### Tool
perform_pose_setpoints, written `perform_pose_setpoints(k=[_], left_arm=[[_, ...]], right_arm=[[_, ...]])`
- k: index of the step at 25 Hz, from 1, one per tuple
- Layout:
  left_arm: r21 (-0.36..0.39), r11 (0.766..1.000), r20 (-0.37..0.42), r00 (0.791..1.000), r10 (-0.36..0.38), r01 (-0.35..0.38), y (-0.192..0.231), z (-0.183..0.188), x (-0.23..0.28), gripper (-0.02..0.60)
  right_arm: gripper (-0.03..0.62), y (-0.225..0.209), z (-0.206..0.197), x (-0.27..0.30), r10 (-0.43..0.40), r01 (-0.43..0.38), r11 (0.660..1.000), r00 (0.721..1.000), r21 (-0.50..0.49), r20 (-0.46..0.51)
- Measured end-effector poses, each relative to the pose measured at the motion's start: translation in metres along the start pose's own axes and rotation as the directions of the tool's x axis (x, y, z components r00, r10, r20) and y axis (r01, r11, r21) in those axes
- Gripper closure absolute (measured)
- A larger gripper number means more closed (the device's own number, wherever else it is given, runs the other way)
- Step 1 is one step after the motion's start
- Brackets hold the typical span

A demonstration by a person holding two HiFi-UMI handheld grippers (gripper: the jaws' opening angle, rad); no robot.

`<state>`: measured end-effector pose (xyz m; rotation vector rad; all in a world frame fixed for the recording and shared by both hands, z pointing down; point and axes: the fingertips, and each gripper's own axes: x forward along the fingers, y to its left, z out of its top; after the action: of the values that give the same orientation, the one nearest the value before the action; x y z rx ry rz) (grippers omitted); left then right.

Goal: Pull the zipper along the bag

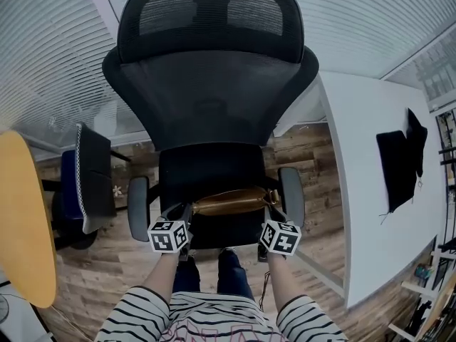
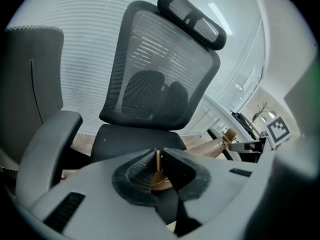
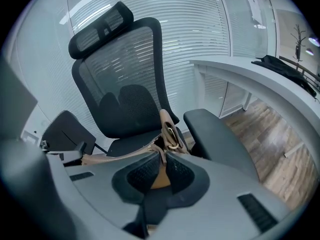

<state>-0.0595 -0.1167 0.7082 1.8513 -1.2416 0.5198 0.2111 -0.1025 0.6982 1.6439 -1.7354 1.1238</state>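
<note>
A tan leather bag [image 1: 231, 201] lies across the seat of a black office chair [image 1: 210, 166]. My left gripper [image 1: 187, 211] is at the bag's left end. In the left gripper view it [image 2: 157, 156] is shut on a thin tan tab of the bag [image 2: 161, 183]. My right gripper [image 1: 271, 209] is at the bag's right end. In the right gripper view it [image 3: 162, 156] is shut on the bag's edge, just below a strap with a gold ring [image 3: 171, 132]. The bag [image 3: 117, 157] stretches between the two grippers. I cannot make out the zipper pull.
The chair's armrests [image 1: 138, 206] [image 1: 291, 194] flank the bag closely. A white desk [image 1: 370, 184] with a dark cloth [image 1: 399, 166] runs along the right. A second chair [image 1: 85, 180] and a yellow tabletop [image 1: 25, 219] are at the left. The floor is wood.
</note>
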Motion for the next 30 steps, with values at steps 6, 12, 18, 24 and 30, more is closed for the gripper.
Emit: perform_pose_setpoints(k=[6,12,18,24,30], left_arm=[[-0.009,1.000,-0.014,1.000,-0.007,0.007,0.000,0.002,-0.004,0.535],[-0.016,1.000,0.024,1.000,-0.009,0.009,-0.004,0.019,-0.020,0.523],[0.028,0.999,0.084,0.996,-0.028,0.026,-0.004,0.049,-0.039,0.523],[0.110,0.990,0.144,0.984,-0.101,0.086,-0.023,0.079,-0.071,0.523],[0.206,0.968,0.200,0.962,-0.184,0.142,-0.047,0.113,-0.104,0.523]], right_arm=[[0.554,0.000,0.000,-0.009,-0.004,0.003,0.999,1.000,0.035,0.016],[0.554,0.004,0.006,-0.032,-0.004,0.000,0.998,0.998,0.066,0.063],[0.554,0.012,0.020,-0.052,-0.003,-0.011,0.994,0.992,0.106,0.128],[0.554,0.022,0.035,-0.081,-0.017,-0.013,0.989,0.978,0.145,0.206],[0.554,0.050,0.058,-0.116,0.017,-0.060,0.990,0.951,0.130,0.309]])
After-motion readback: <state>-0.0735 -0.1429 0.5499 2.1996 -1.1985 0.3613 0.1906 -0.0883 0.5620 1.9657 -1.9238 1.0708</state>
